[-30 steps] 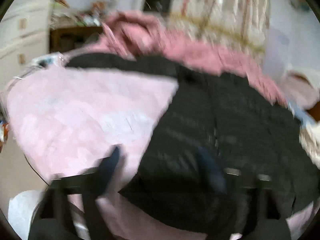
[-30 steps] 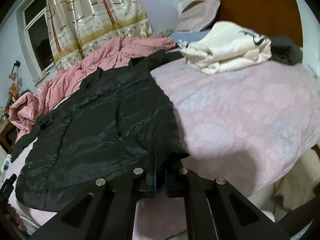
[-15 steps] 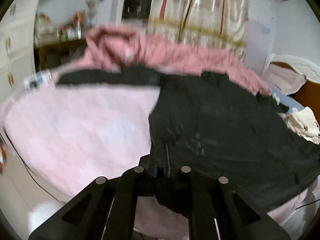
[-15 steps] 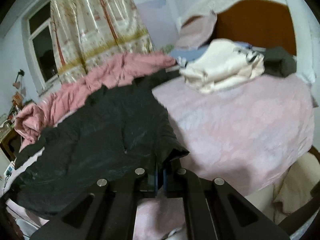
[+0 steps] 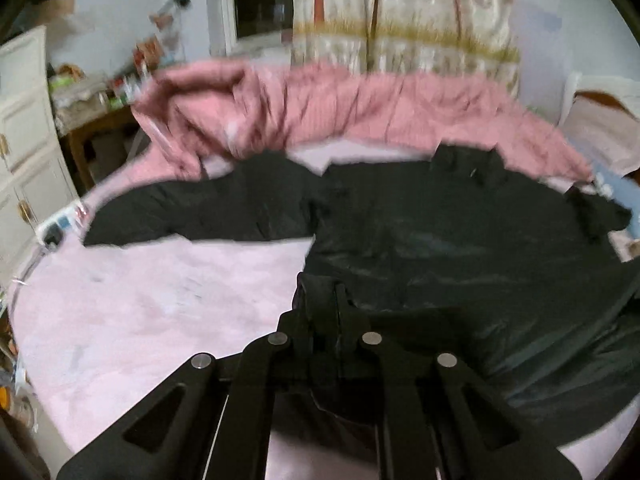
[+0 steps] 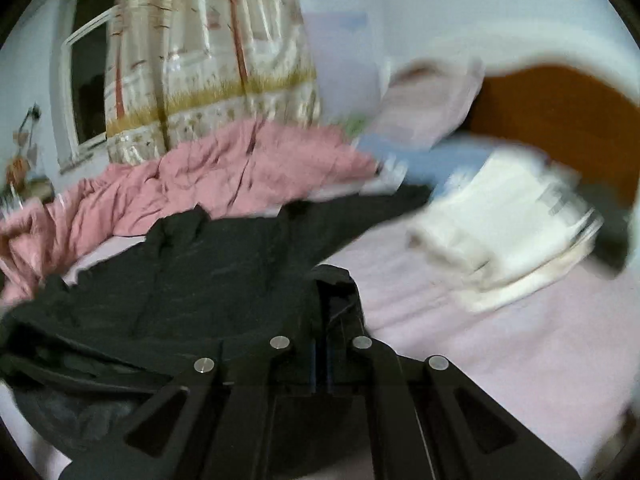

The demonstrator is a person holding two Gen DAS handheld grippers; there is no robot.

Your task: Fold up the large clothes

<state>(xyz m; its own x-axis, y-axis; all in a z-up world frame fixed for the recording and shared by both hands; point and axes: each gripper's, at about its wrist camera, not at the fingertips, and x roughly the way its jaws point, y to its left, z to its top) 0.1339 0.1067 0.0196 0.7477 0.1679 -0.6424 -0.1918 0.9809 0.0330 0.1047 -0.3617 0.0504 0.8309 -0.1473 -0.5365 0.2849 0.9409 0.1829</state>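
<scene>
Two hand-held grippers are recorded, each clamped on the hem of one garment.

Item 1, left gripper [image 5: 336, 300]: lower centre of the left wrist view; jaws drawn together on a bunched fold of black fabric at the hem corner, which is pinched between the fingers.

Item 2, right gripper [image 6: 334, 300]: lower centre of the right wrist view; jaws likewise drawn together, with a peak of the same black cloth draped over the tips.

Item 3, black jacket [image 5: 460, 240]: spread face-up across the pink bedspread [image 5: 160, 300], filling the centre and right of the left view; one sleeve [image 5: 200, 216] is laid out toward the left edge of the frame. The collar end is placed toward the top, just beside the rumpled pink quilt [image 5: 320, 108]. The shell is seen to be shiny and lightly padded, so it is judged soft, limp, fairly light but bulky, and probably slippery; the blur leaves the surface uncertain. Hold is best taken at seams, hem corners or cuffs, where doubled cloth resists sliding out; a deep pinch is advised, and sagging of the span between the two holds is to be expected.

Item 4, surroundings: a folded cream garment [image 6: 500, 224] at right of the right view, well apart from the jacket's body; a patterned curtain [image 6: 212, 60] at upper left.
</scene>
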